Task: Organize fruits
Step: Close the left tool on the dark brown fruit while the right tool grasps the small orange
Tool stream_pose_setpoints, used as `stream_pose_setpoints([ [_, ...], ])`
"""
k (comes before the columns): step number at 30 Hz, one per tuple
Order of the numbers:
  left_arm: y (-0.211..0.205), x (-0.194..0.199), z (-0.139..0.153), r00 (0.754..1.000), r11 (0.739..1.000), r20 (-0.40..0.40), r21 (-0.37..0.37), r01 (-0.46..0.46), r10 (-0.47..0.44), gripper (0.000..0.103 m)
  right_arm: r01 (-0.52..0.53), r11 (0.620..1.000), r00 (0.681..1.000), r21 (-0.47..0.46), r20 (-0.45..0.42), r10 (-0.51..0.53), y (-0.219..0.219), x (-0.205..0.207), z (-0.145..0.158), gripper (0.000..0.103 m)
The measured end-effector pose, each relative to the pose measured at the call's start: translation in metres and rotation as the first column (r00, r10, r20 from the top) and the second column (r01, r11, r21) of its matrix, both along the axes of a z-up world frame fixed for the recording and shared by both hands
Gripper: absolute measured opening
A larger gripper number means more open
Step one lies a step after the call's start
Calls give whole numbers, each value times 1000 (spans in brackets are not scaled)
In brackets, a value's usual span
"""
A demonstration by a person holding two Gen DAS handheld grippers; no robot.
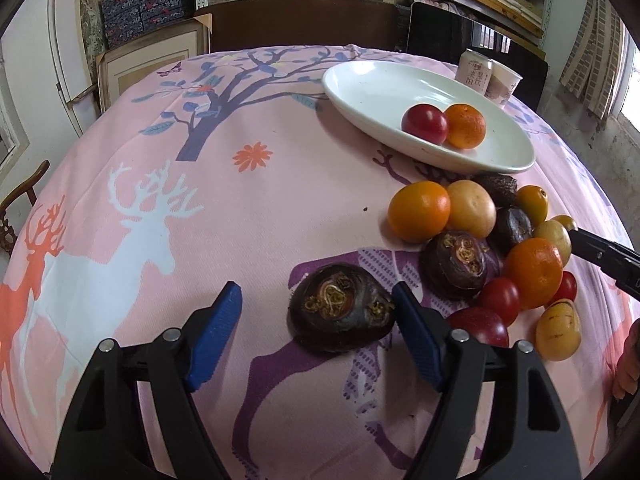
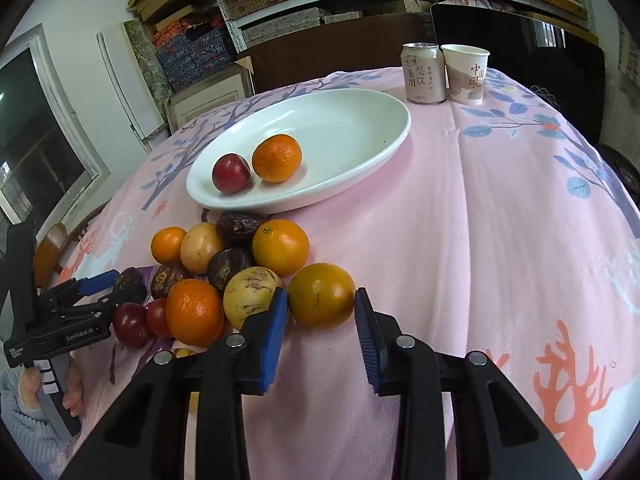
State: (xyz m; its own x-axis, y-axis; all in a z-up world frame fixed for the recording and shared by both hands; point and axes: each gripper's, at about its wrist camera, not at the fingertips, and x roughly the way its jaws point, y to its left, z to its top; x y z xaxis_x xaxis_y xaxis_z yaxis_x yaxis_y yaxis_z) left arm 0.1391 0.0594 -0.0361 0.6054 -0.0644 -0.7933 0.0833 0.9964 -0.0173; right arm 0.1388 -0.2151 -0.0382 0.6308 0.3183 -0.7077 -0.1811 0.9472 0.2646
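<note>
Right wrist view: my right fingers are clamping an orange-brown fruit at the near edge of the fruit pile, just below the white plate on the table. My left fingers are standing apart around a dark chestnut, left of the pile. A plum and an orange are lying on the plate.

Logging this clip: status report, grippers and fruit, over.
Left gripper open around dark fruit. Right gripper shut on yellow-orange fruit. White dish holds two fruits. Path to dish unobstructed.
</note>
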Motion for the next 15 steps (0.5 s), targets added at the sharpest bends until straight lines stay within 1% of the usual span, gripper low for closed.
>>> stream_pose_setpoints([
  [3, 0, 0, 0, 1000, 1000, 0, 0, 0, 0, 75, 4, 998, 999, 69, -34, -2, -6, 6, -4, 38],
  [5, 0, 0, 0, 1000, 1000, 1, -1, 0, 0, 75, 3, 995, 998, 98, -55, 3, -7, 10, -8, 39],
  [9, 0, -1, 0, 1000, 1000, 3, -1, 2, -2, 74, 3, 994, 998, 112, -60, 4, -8, 9, -10, 39],
  [12, -1, -4, 0, 1000, 1000, 9, 5, -1, 1, 64, 3, 994, 998, 110, -59, 4, -7, 8, -9, 38],
  [13, -1, -5, 1, 1000, 1000, 12, 5, -2, 2, 58, 3, 994, 998, 107, -58, 4, -7, 8, -9, 38],
  [15, 2, -6, 2, 1000, 1000, 14, -4, -6, 6, 52, 8, 995, 999, 98, -51, -3, -8, 8, -8, 38],
])
